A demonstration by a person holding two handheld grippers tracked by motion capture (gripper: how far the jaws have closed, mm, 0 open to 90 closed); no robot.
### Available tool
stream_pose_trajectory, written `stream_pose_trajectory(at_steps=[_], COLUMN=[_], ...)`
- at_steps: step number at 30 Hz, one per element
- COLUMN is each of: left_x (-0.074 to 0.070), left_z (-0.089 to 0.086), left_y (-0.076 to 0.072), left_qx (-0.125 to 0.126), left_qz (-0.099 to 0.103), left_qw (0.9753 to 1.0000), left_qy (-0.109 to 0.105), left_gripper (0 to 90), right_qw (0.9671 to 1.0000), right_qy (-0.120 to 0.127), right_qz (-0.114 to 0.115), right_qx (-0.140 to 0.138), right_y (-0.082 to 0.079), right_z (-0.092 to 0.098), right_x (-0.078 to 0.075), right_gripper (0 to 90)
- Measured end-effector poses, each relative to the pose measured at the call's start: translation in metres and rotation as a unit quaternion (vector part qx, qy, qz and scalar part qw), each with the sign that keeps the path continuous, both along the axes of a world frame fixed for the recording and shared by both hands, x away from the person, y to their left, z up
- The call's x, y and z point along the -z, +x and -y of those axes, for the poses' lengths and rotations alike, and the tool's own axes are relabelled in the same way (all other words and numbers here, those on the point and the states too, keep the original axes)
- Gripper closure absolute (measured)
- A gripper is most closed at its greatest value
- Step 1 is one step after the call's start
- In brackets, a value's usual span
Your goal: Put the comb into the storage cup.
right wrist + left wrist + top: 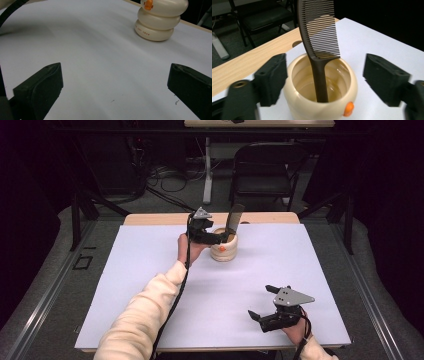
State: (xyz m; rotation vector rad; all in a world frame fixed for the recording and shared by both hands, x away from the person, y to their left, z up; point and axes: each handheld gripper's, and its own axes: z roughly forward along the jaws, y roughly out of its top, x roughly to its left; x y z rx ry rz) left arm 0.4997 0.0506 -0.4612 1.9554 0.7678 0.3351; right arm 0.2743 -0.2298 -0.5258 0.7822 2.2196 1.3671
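From above, the left gripper (216, 237) sits at the cup (223, 249), jaws apart, touching nothing. Its own camera shows a comb (320, 47) standing inside: light, stiff, best pinched mid-handle. The right gripper (115, 87) gapes, well apart.

The cup (223, 248) stands on the desk (150, 270) near its far edge, about the middle. The comb (233, 218) stands in the cup and leans to the right. The left gripper (218, 239) is just at the cup's left side. The right gripper (262, 302) is near the front right corner, well apart from the cup. A chair (265, 170) is behind the desk.
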Motion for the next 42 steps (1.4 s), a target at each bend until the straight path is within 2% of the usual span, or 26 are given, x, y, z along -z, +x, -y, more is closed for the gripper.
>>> stream_pose_trajectory(at_steps=[18,30,37,42], left_x=[-0.003,0.006,0.016,0.024], left_z=[-0.035,-0.062,-0.074,-0.082], left_y=[-0.027,-0.043,-0.052,-0.057], left_qx=[-0.006,-0.019,-0.025,-0.029], left_qz=[0.002,-0.001,-0.003,-0.012], left_qw=[0.9994,0.9993,0.9992,0.9990], left_qy=[0.033,0.032,0.032,0.031], left_gripper=[0.3,0.0,0.0,0.0], right_qw=[1.0000,1.0000,1.0000,1.0000], right_qy=[-0.001,-0.001,-0.002,-0.001], right_qz=[-0.001,-0.001,-0.001,-0.002], right_qx=[0.001,0.002,0.003,0.003], right_y=[0.000,0.000,0.000,0.000], right_z=[0.000,0.000,0.000,0.000], right_x=[0.000,0.000,0.000,0.000], right_gripper=[0.0,0.0,0.0,0.0])
